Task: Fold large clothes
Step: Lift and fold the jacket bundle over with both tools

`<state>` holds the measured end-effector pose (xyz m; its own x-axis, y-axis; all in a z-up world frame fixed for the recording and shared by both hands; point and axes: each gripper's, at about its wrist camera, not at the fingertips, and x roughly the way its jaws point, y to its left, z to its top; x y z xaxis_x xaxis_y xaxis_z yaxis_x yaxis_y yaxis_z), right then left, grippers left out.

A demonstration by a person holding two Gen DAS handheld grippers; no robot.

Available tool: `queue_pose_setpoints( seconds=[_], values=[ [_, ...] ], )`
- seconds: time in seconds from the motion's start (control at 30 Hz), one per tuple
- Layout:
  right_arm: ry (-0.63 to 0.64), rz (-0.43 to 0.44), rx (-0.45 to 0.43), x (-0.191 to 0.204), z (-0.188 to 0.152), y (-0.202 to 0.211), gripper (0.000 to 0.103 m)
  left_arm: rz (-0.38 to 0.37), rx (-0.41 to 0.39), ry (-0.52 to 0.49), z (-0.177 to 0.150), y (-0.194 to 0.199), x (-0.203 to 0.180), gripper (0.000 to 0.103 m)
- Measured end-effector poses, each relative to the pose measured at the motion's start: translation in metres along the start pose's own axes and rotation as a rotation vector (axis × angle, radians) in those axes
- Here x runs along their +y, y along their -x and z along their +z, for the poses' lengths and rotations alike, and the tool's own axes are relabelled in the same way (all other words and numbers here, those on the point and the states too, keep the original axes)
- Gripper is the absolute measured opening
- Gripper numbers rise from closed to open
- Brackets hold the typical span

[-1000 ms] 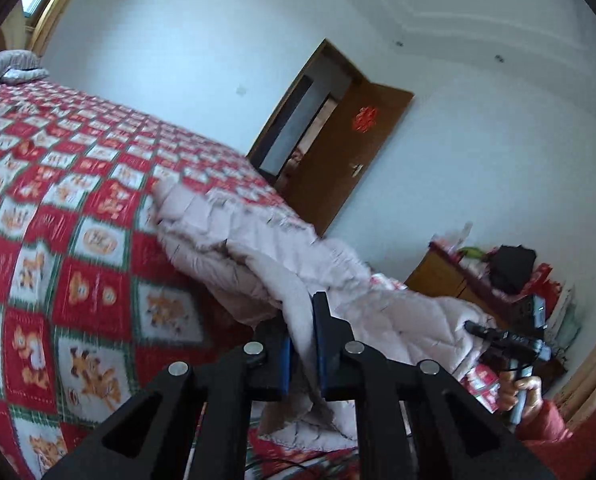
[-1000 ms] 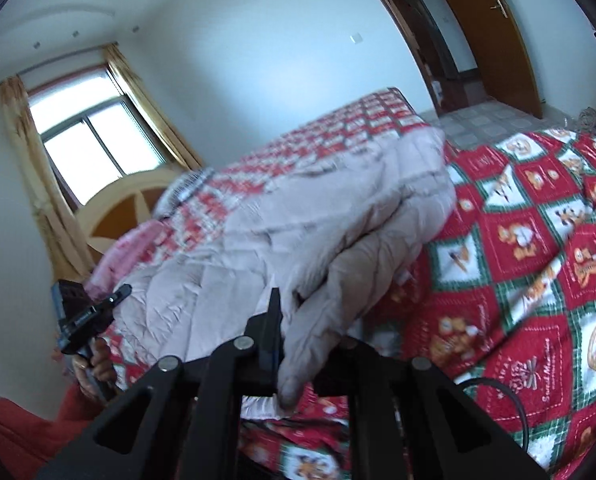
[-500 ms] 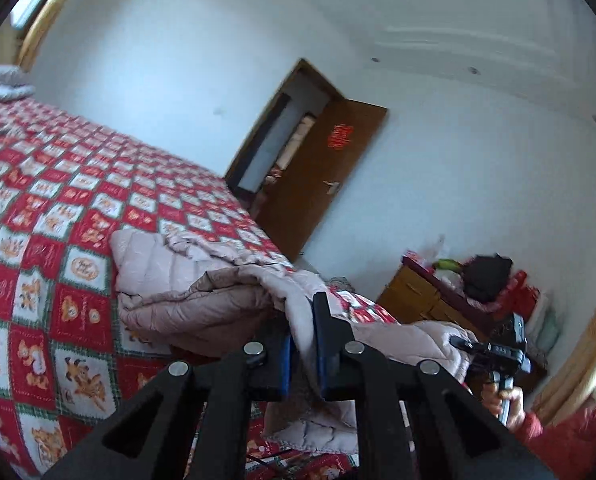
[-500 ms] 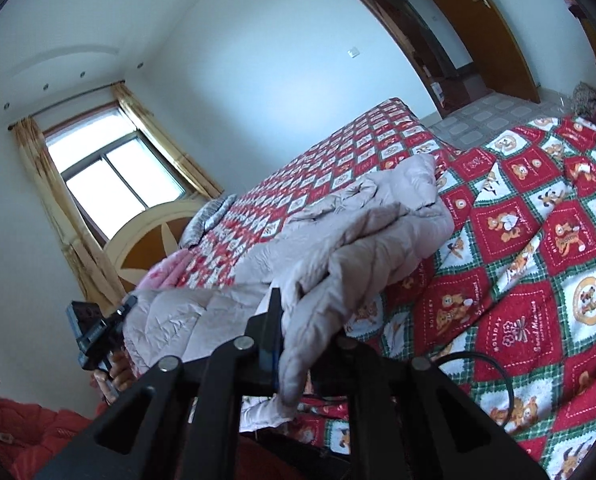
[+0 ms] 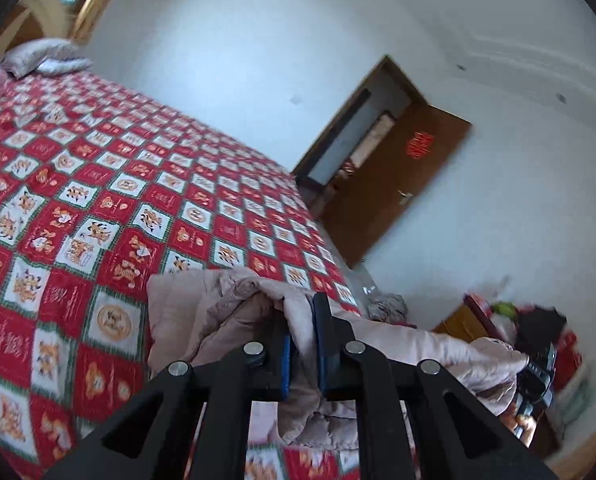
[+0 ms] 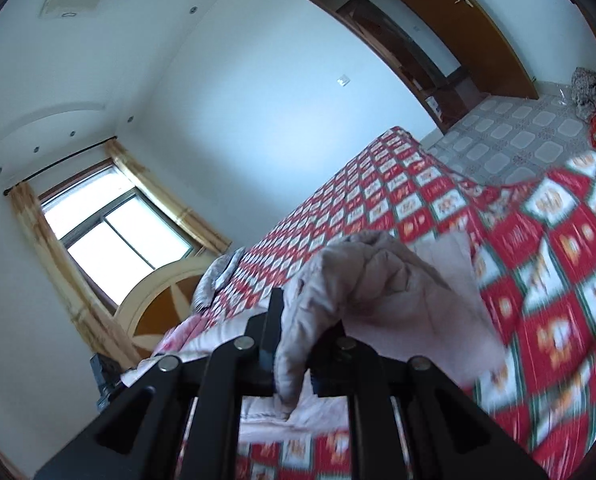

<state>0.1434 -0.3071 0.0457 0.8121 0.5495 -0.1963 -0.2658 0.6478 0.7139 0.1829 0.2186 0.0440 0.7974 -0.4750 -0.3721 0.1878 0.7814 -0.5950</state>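
A pale pink quilted jacket (image 5: 202,312) hangs lifted over the near edge of a bed with a red, white and green patterned cover (image 5: 98,184). My left gripper (image 5: 302,322) is shut on a fold of the jacket; the fabric stretches right toward my other gripper, seen at the right edge. In the right wrist view my right gripper (image 6: 298,320) is shut on another bunched edge of the jacket (image 6: 377,276), which drapes over its right finger and hides it. The left gripper shows dimly at the lower left there (image 6: 102,376).
Pillows (image 5: 46,60) and a curved headboard (image 6: 158,300) sit at the bed's far end by a window (image 6: 114,236). A brown door (image 5: 393,184) stands open. A cluttered wooden cabinet (image 5: 509,320) is beyond the bed's foot. Tiled floor (image 6: 509,136) lies past the bed.
Both grippers rose and pulled back with the jacket held; more of it has come off the bed cover and bunched nearer the grippers. Both views have tilted.
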Motion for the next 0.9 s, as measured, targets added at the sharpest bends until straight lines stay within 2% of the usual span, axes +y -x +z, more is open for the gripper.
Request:
queue_pose_setpoints(
  seconds=[0.07, 0.23, 0.37, 0.47, 0.57, 0.67, 0.77, 0.83, 0.9],
  values=[
    [0.007, -0.054, -0.004, -0.009, 0.022, -0.036, 0.013, 0.052, 0.011, 0.026, 0.017, -0.031, 0.01, 0.01],
    [0.021, -0.193, 0.002, -0.046, 0.04, -0.116, 0.013, 0.186, 0.079, 0.105, 0.038, -0.123, 0.051, 0.011],
    [-0.015, -0.294, 0.032, -0.097, 0.036, -0.176, 0.014, 0.31, 0.157, 0.141, 0.032, -0.191, 0.086, 0.013],
    [-0.054, -0.399, 0.076, -0.133, 0.029, -0.21, 0.018, 0.358, 0.221, 0.175, 0.017, -0.228, 0.112, 0.015],
    [-0.077, -0.426, 0.113, -0.157, 0.021, -0.228, 0.021, 0.31, 0.27, 0.287, 0.003, -0.246, 0.141, 0.017],
    [-0.002, -0.462, 0.112, -0.159, 0.012, -0.232, 0.022, 0.223, 0.27, 0.355, -0.003, -0.247, 0.16, 0.02],
    [0.056, -0.488, 0.091, -0.153, 0.002, -0.231, 0.022, 0.141, 0.259, 0.383, -0.008, -0.244, 0.17, 0.02],
    [0.066, -0.502, 0.108, -0.154, 0.001, -0.233, 0.023, 0.065, 0.257, 0.449, -0.009, -0.238, 0.18, 0.02],
    [0.056, -0.495, 0.116, -0.158, 0.001, -0.233, 0.023, 0.0, 0.279, 0.529, 0.001, -0.229, 0.189, 0.026]
  ],
)
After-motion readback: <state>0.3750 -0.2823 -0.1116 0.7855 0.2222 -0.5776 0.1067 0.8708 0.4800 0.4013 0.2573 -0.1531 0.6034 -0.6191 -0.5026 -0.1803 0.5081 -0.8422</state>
